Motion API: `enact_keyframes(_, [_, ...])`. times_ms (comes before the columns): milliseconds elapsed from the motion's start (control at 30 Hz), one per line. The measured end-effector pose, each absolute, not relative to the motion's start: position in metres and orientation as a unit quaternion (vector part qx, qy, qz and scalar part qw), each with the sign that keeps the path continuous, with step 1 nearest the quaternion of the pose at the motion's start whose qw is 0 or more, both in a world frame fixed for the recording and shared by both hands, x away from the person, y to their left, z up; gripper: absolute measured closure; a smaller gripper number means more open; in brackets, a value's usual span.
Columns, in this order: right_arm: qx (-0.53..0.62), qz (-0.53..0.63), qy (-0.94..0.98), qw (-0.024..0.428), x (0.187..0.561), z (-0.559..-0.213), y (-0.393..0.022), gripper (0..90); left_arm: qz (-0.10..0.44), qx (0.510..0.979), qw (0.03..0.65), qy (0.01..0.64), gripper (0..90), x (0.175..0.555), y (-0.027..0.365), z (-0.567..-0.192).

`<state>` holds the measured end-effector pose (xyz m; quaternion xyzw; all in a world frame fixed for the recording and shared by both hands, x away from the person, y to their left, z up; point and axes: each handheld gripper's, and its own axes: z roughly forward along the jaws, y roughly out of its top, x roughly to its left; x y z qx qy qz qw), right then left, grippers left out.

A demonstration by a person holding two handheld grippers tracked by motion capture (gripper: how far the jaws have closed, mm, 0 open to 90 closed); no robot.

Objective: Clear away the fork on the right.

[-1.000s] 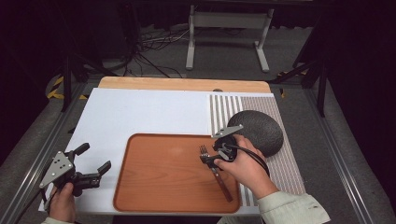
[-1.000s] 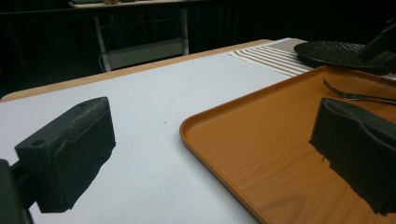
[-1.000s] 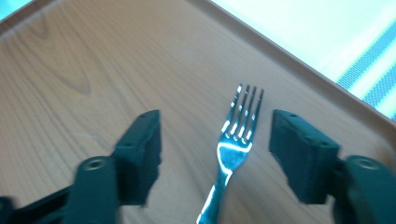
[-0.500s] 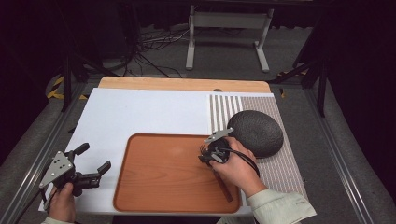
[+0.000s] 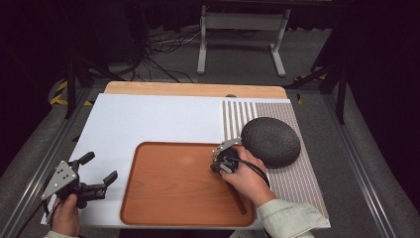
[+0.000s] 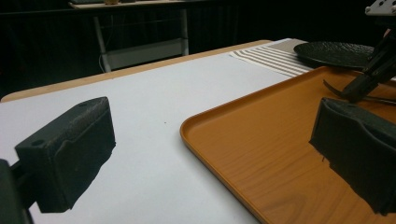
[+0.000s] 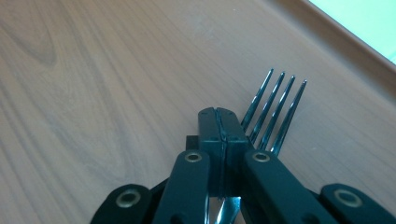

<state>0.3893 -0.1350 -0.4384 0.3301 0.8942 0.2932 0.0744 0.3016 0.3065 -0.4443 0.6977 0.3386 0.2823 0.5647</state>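
A dark metal fork (image 7: 273, 109) is clamped in my right gripper (image 7: 222, 119), its tines pointing out past the shut jaws just over a brown wooden tray (image 7: 93, 70). In the high view the right gripper (image 5: 216, 166) sits over the tray's (image 5: 173, 188) right part, and the fork's handle (image 5: 239, 202) runs back under the hand. My left gripper (image 5: 99, 167) is held open left of the tray, over the white mat, with nothing in it. In the left gripper view its jaws (image 6: 215, 149) stand wide apart, and the fork's tines (image 6: 334, 88) show far off at the right.
A dark round plate (image 5: 270, 141) lies upside down on a striped mat (image 5: 297, 178) right of the tray. A white mat (image 5: 148, 119) covers the table's left and back. Beyond the table are a metal stand (image 5: 240, 34) and cables on the floor.
My right hand has turned and come down a little toward the tray with the fork, so the hand now covers most of it. The left gripper has stayed put.
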Motion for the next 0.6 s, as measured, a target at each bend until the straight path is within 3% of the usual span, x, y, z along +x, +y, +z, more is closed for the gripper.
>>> enact_keyframes(600, [0.338, 0.280, 0.894, 0.085, 0.3939, -0.4369, -0.1403, 90.0, 0.283, 0.698, 0.564, 0.338, 0.6, 0.3015, 0.3066, -0.4439])
